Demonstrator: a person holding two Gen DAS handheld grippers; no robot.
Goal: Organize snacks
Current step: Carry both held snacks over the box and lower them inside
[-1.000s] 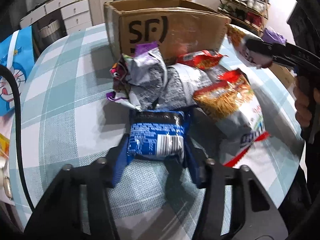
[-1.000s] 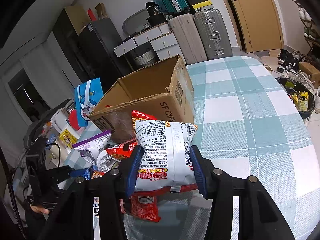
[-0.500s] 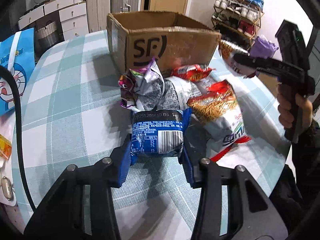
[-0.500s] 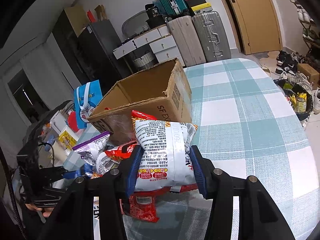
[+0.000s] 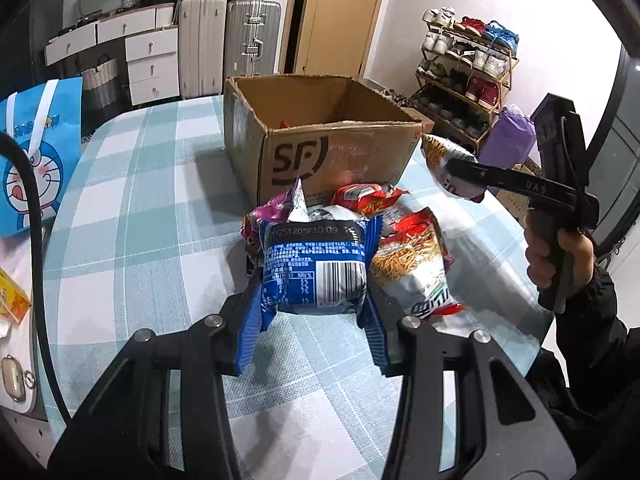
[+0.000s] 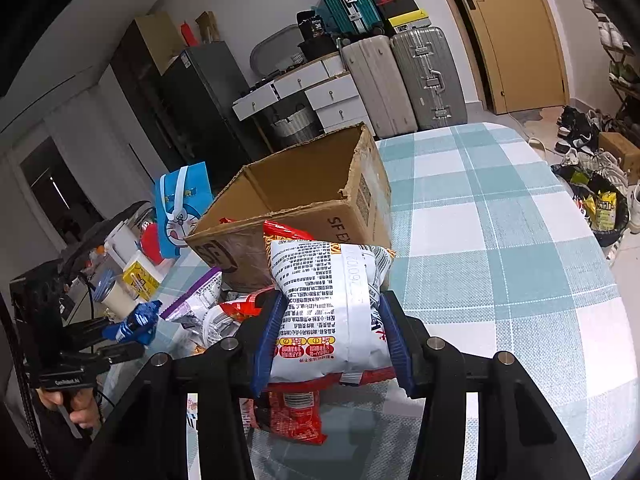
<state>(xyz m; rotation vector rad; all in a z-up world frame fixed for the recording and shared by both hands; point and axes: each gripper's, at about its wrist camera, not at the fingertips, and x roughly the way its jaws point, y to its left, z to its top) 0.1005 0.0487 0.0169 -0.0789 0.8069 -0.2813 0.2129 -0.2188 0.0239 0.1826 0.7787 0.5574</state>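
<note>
Left wrist view: the left gripper [image 5: 314,280] is clamped on a blue snack packet [image 5: 314,266], barcode side up, its blue pads pressed into both sides. The packet hangs clear above the checked tablecloth [image 5: 132,216], in front of the heap of snack bags [image 5: 408,264] that lies against the near wall of the open cardboard box [image 5: 320,148]. The box's top rim is ragged and its flaps are out of the way, so the mouth stands fully open; a scrap of red shows inside. Left of the heap the cloth is bare out to the table's curved edge, where a blue cartoon gift bag [image 5: 36,160] stands. At the right, the right gripper [image 5: 460,174] holds a white and orange bag just beside the box's near right corner, level with the rim. A black cable [image 5: 34,216] runs down the left edge of the view.

Right wrist view: the right gripper [image 6: 332,320] is closed on a white noodle-snack bag [image 6: 330,304], printed back upward, pads biting into both edges. It hangs over a red packet [image 6: 294,412] at the near corner of the box [image 6: 304,200]. To the right the cloth [image 6: 500,260] is wide open as far as the table's rounded edge. Far left, the left gripper [image 6: 132,326] carries the blue packet clear of the heap.
</note>
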